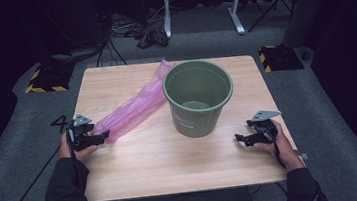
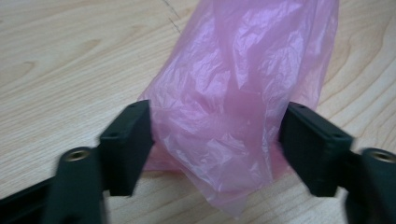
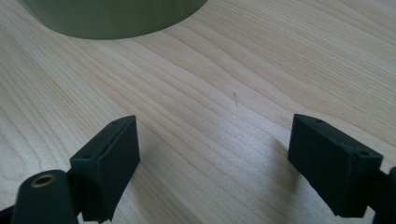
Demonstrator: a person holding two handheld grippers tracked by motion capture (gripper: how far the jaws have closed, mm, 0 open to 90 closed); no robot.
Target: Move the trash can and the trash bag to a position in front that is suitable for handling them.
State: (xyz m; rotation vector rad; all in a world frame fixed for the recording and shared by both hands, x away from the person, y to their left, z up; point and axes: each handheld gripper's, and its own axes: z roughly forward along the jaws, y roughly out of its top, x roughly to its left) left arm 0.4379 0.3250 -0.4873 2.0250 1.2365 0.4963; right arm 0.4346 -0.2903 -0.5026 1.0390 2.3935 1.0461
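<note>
Jaws of the left gripper (image 2: pixel 215 140) stood wide apart, one on each side of the near end of the pink plastic bag (image 2: pixel 238 93). In the left gripper view the crumpled film filled the gap between them and met both inner faces; not pinched flat. Whether the film was pressed or merely touched could not be told.

Jaws of the right gripper (image 3: pixel 215 158) were spread equally wide, with only bare wood of the table (image 3: pixel 243 70) between them. Nothing held, nothing touched. The base of the green bin showed at the top edge of that view, well ahead of the jaws.

High view: left gripper (image 1: pixel 101 136) at the table's left edge, at the bag's near tip. The pink plastic bag (image 1: pixel 132 105) lay flat on the table (image 1: pixel 162 157) as a long strip, running diagonally from that gripper up toward the far side, its far end passing just behind the rim of the green bin (image 1: pixel 199 98). The bin stood upright near the table's centre, mouth open; its inside looked empty, floor visible. Right gripper (image 1: pixel 241 138) rested at the right edge, apart from the bin.
</note>
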